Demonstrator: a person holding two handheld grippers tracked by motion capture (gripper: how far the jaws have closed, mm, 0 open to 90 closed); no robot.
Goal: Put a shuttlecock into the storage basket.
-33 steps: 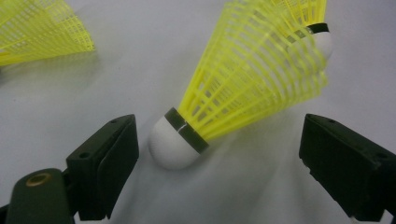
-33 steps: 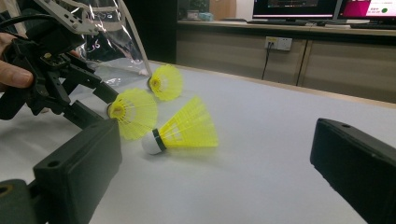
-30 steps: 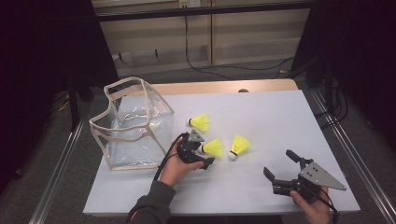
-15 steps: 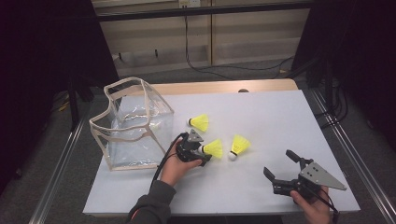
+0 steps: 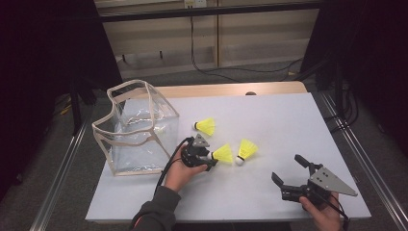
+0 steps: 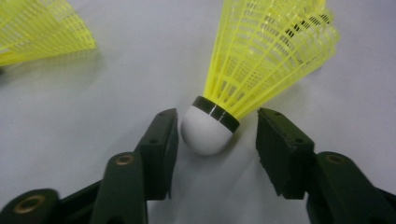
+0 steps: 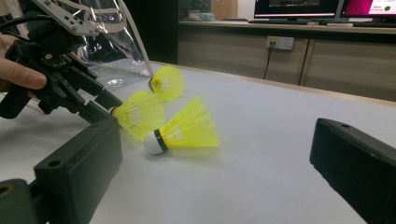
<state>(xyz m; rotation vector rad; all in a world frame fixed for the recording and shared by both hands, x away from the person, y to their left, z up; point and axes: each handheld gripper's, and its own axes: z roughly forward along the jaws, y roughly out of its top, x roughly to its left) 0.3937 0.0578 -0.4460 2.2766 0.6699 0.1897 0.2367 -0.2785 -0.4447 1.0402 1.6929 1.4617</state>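
The counter (image 5: 288,130) is covered in a white surface. At its left end stands a clear plastic bag (image 5: 139,130) with beige trim, mouth open upward. Three yellow shuttlecocks lie to the right of the bag. The far shuttlecock (image 5: 206,126) lies nearest the bag, well clear of both tongs. The right shuttlecock (image 5: 246,150) lies just beside the middle one, cork toward the person; in the right gripper view it (image 7: 184,128) sits partly in front of the middle one. Nothing lies between the left tongs and the bag.

The middle shuttlecock (image 5: 222,154) lies on its side on the counter near the bag's front right corner. It has a white rounded cork (image 6: 203,130), a black band above it and a yellow mesh skirt that flares away from the jaws.

The left tongs (image 5: 208,159) have just been closing, with the cork between the jaws. One pad sits at the cork; the other stands apart from it, so no grip is made.

The right tongs (image 5: 288,169) rest near the counter's front right edge, jaws spread wide and holding nothing.
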